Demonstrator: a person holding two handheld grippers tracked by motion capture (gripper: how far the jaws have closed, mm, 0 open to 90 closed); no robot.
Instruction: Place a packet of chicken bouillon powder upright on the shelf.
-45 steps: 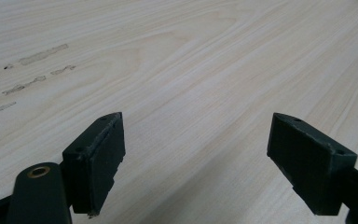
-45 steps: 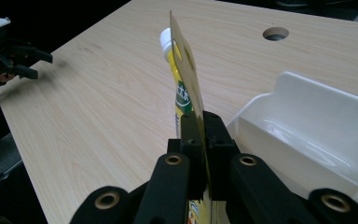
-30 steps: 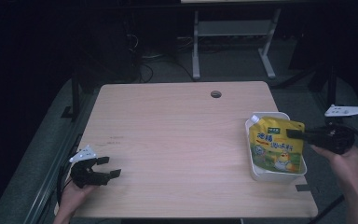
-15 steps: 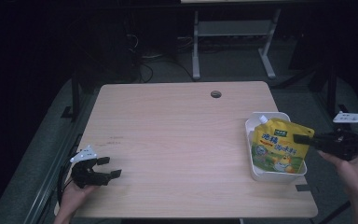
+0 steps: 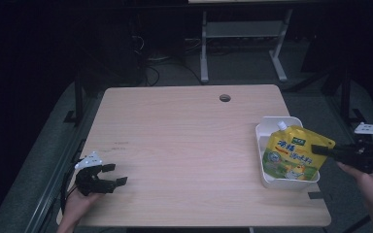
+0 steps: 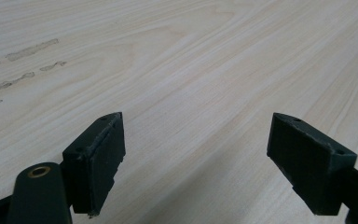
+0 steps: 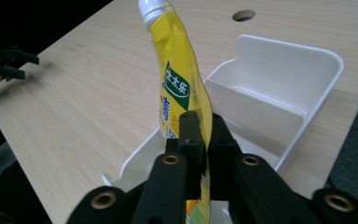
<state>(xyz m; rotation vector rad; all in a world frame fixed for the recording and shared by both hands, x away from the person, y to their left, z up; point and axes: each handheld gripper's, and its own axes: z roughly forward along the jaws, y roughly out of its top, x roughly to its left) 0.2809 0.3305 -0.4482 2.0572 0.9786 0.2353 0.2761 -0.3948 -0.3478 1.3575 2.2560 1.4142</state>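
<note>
Sideways, pouch (image 7: 182,88) between hand-held gripper (image 7: 201,140) jaws

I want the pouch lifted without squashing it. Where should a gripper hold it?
By its flat side edge, from the tray's outer side, as the right gripper does now: the yellow pouch is thin there and its spout stays up.

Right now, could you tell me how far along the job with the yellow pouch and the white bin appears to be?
Done: the right gripper is shut on the yellow pouch. In hand: the pouch sits over the white bin at the table's right edge; going in or coming out, I cannot tell. Left: releasing it. The left gripper is open, empty, at the near-left corner.
</note>
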